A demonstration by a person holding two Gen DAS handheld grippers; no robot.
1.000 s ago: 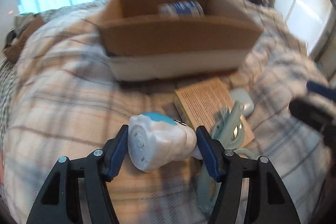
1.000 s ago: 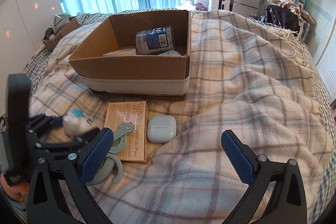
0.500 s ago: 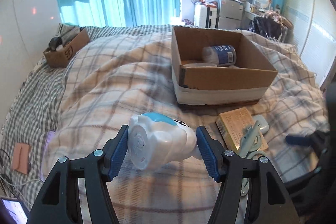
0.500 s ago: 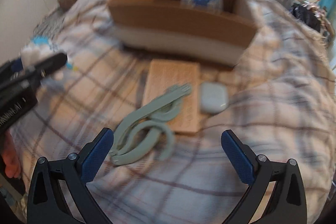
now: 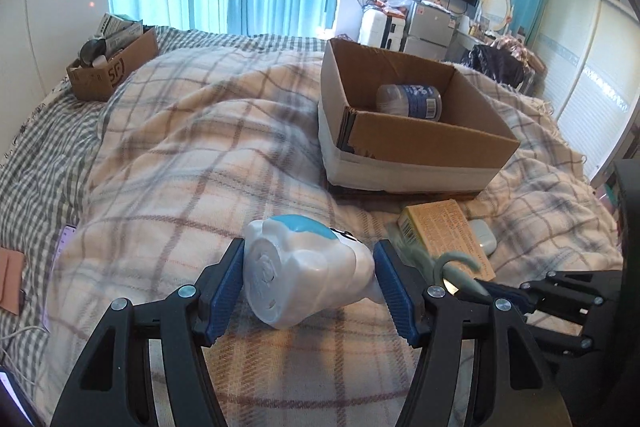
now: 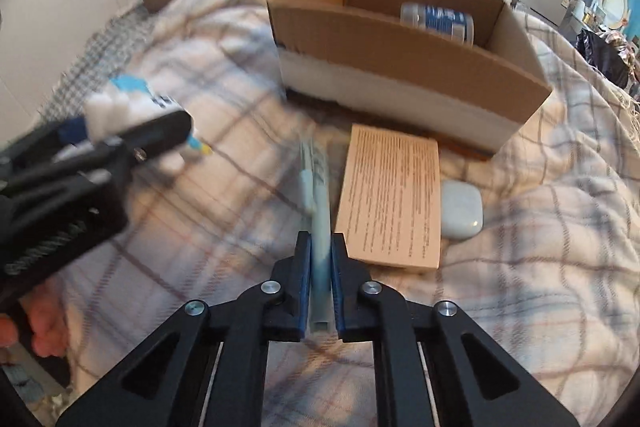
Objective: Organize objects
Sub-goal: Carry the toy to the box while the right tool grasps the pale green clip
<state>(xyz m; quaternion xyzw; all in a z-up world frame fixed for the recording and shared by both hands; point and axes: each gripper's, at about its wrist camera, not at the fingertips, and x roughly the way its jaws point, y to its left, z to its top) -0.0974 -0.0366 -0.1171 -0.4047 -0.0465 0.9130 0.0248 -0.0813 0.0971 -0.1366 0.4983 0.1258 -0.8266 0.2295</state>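
A plaid-blanketed bed (image 5: 192,163) carries a cardboard box (image 5: 420,143), booklet (image 6: 392,203) and earbud case (image 6: 461,211).

The clear jar with the blue label (image 6: 438,19) is half hidden behind the brown cardboard box's front wall (image 6: 404,43); its label print is unreadable. The white-and-blue plastic figure (image 6: 120,105) blurs.

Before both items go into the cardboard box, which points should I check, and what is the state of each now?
1. Left tool shut on the white toy: ok.
2. Right tool shut on the pale green hanger: ok.
3. Cardboard box open on top: ok.
4. Free floor space beside the bottle inside: cannot tell.
5. Hanger clear of the paper booklet: cannot tell, blurred.
6. Earbud case outside the path: ok.
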